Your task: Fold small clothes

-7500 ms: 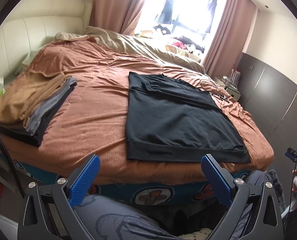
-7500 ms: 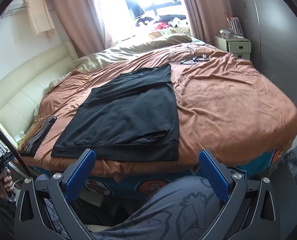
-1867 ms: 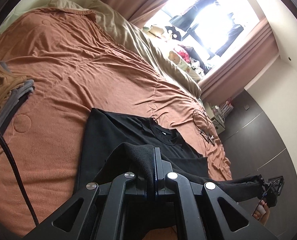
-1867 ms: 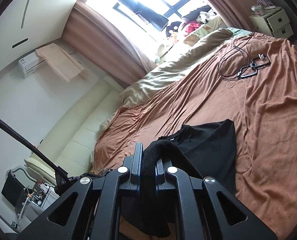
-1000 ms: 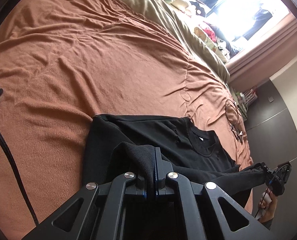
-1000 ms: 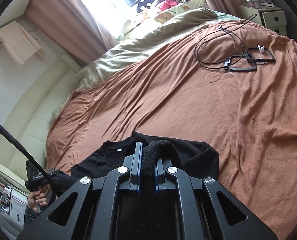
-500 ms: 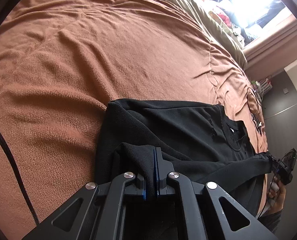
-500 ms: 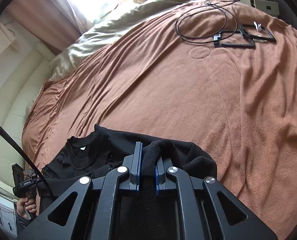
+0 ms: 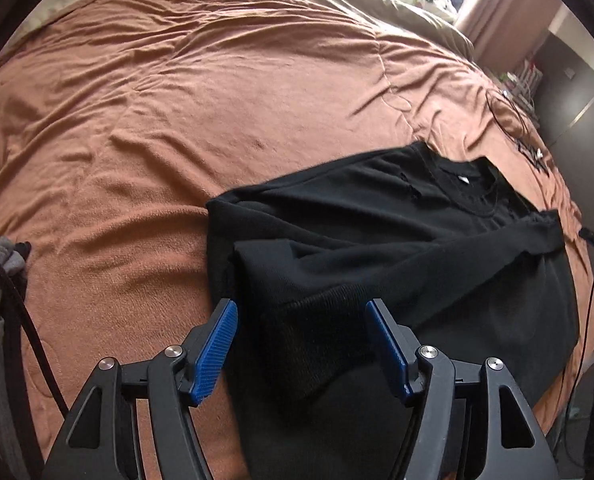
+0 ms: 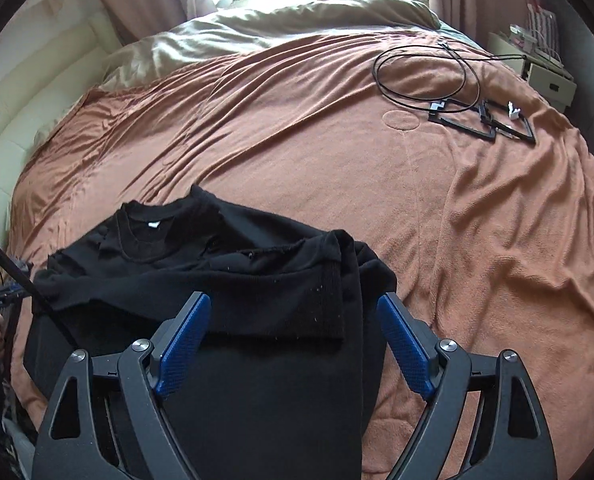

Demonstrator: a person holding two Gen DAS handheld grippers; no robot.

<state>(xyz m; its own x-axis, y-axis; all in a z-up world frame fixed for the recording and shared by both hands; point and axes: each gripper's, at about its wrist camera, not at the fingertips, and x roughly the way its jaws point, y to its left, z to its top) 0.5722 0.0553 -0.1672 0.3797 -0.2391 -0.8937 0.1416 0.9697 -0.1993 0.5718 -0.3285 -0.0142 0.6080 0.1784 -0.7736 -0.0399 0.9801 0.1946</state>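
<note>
In the left wrist view, the left gripper (image 9: 301,344) has its blue-padded jaws spread wide, nothing between them but air above the folded hem of the black sweater (image 9: 377,240), which lies doubled over from 6 toward 2 o'clock on the brown bedspread (image 9: 177,120). A pile of grey clothes (image 9: 1,272) sits at 9 o'clock.

In the right wrist view, the right gripper (image 10: 293,344) is likewise spread apart over the sweater's ribbed hem at 6 o'clock, its collar at 10 o'clock (label showing). A looped black cable (image 10: 425,72) lies well apart at 1 o'clock.

The risk, I judge: the folded-over hem sits skewed and rumpled, so it may slump or leave an uneven fold unless smoothed.
</note>
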